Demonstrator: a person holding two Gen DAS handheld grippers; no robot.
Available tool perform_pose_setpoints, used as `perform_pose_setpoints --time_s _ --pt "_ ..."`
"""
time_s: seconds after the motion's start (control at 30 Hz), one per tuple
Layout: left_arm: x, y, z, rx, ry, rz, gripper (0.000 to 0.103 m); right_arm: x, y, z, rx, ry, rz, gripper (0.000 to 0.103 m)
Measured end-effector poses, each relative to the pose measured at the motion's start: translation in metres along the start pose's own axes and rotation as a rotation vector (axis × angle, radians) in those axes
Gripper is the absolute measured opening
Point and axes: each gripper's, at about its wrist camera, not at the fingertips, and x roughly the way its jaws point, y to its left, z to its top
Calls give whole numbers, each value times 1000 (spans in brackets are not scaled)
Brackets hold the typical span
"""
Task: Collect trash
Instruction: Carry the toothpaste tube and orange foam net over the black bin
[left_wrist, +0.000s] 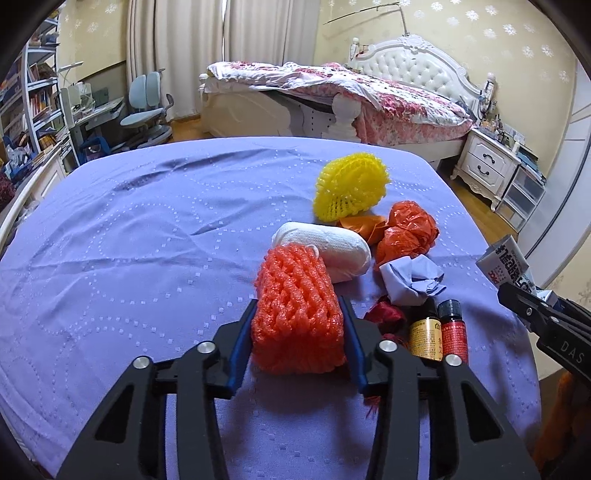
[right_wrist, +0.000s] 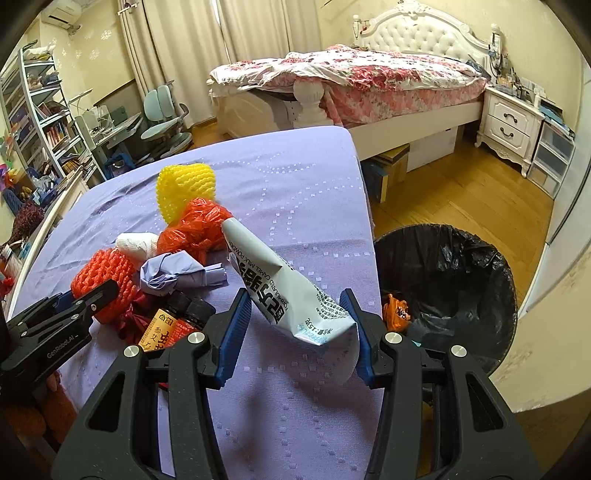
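We had the left gripper clamped on the orange foam fruit net, near edge of the purple-clothed table. Right of it, the right gripper gripped a grey-white milk-powder sachet, lifted w/ its far end up, not yet over the black-lined bin at far right. One orange scrap already lay in the bin. Left to clear: yellow foam net, white tissue wad, orange plastic bags, crumpled lilac paper, two small bottles. Nothing blocked the bin.
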Motion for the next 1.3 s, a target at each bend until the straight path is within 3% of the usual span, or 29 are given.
perform_pose_setpoints --time_s 0.5,0.7,1.0,1.3 --pt "-47 -9 2 10 -117 -14 37 -17 -9 -1 26 -41 -7 48" --pt "-67 -35 15 40 -191 -71 37 -34 -26 2 57 -82 -39 48" --pt "-47 -102 29 130 -191 -181 37 -43 -75 4 130 -106 -135 48" --pt "-8 -166 32 209 -149 -235 37 -31 -127 5 189 -86 -204 48"
